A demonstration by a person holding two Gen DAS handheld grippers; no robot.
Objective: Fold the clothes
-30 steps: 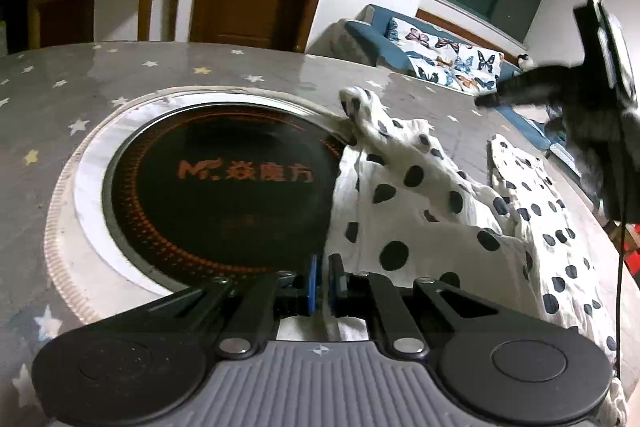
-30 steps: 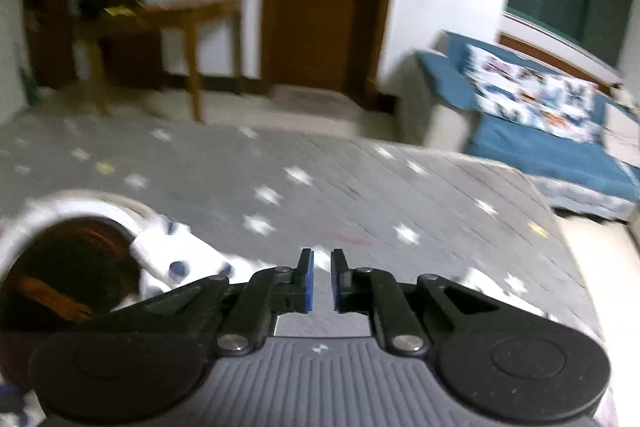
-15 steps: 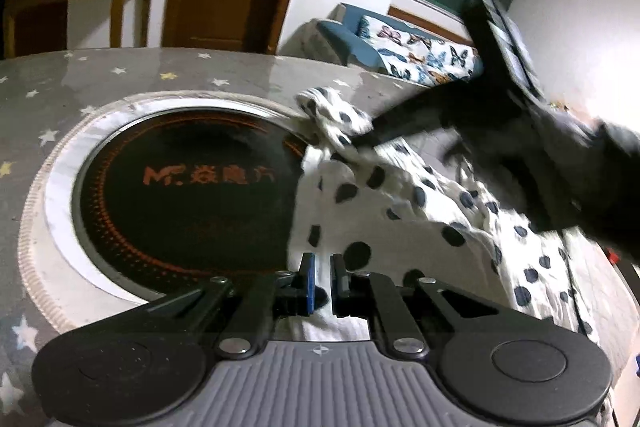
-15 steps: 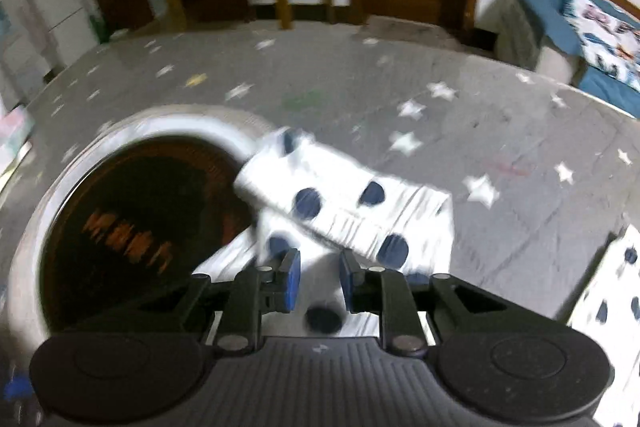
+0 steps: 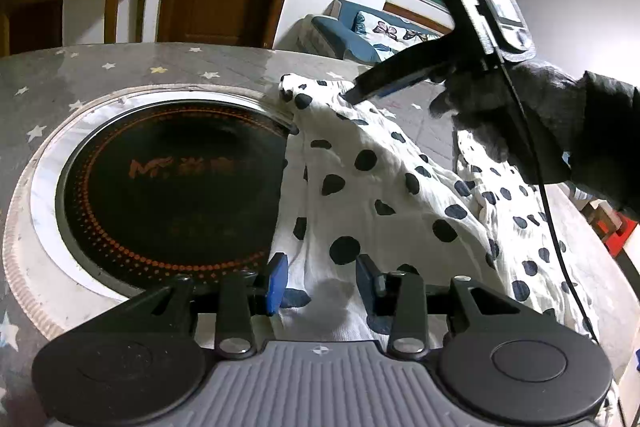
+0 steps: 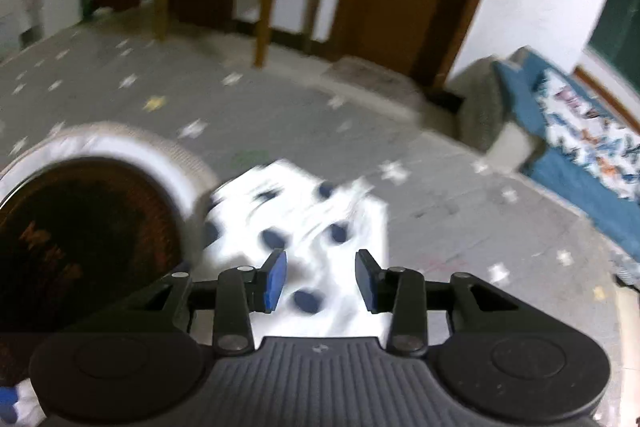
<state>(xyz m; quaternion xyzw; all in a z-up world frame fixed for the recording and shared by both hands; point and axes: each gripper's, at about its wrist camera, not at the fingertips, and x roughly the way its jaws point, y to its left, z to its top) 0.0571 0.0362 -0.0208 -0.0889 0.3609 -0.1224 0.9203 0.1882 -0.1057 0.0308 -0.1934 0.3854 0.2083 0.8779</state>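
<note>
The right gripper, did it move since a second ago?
Yes. The right gripper came in from the right edge, down toward the round black cooktop; its jaws are opening over the spotted cloth.

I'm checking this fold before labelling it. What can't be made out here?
- Left wrist view: the polka-dot cloth runs under the left gripper, so its near edge is hidden.
- Right wrist view: motion blur smears the cloth's folds.
- Left wrist view: cloth covers the cooktop logo's end.

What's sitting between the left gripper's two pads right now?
Polka-dot garment fabric lies between the left gripper pads, jaws opening, not pinching; left wrist view shows it.
</note>
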